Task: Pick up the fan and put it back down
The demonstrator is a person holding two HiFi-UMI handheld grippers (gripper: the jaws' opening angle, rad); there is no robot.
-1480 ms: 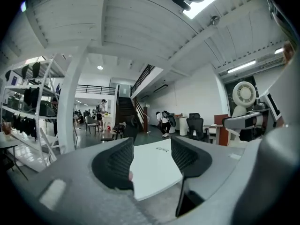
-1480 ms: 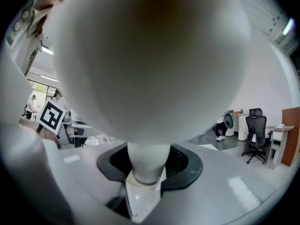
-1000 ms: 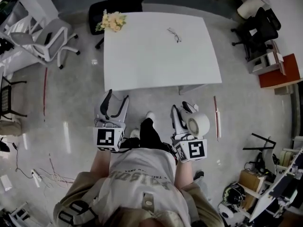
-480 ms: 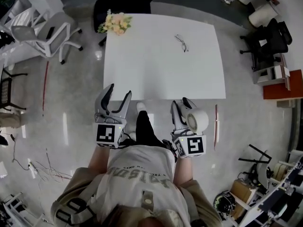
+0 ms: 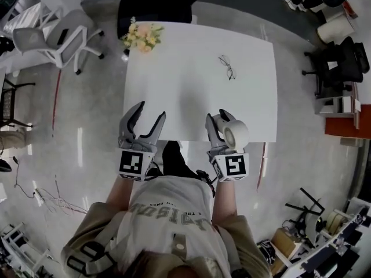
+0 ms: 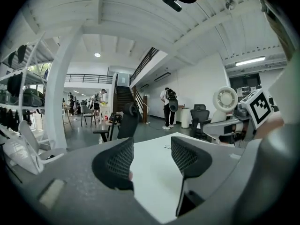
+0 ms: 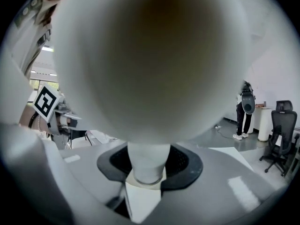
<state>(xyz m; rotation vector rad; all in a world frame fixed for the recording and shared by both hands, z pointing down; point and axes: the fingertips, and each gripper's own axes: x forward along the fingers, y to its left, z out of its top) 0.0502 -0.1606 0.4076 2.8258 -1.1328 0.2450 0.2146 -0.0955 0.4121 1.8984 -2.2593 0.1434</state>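
Note:
A small white fan (image 5: 236, 135) with a round head sits in my right gripper (image 5: 219, 124), whose jaws are shut on its stem (image 7: 147, 165). The fan's head fills most of the right gripper view. It hangs over the near edge of the white table (image 5: 191, 91). My left gripper (image 5: 145, 119) is open and empty at the same table edge, to the left; its two dark pads (image 6: 117, 165) stand apart over the tabletop. From the left gripper view the fan (image 6: 225, 99) shows at the right.
A bunch of pale flowers (image 5: 142, 36) lies at the table's far left corner and a pair of glasses (image 5: 227, 66) at the far right. Office chairs (image 5: 64, 39) stand around. A black chair (image 5: 155, 6) is behind the table.
Both grippers have moved forward from over the floor to the table's near edge. The fan has stayed in the right gripper throughout.

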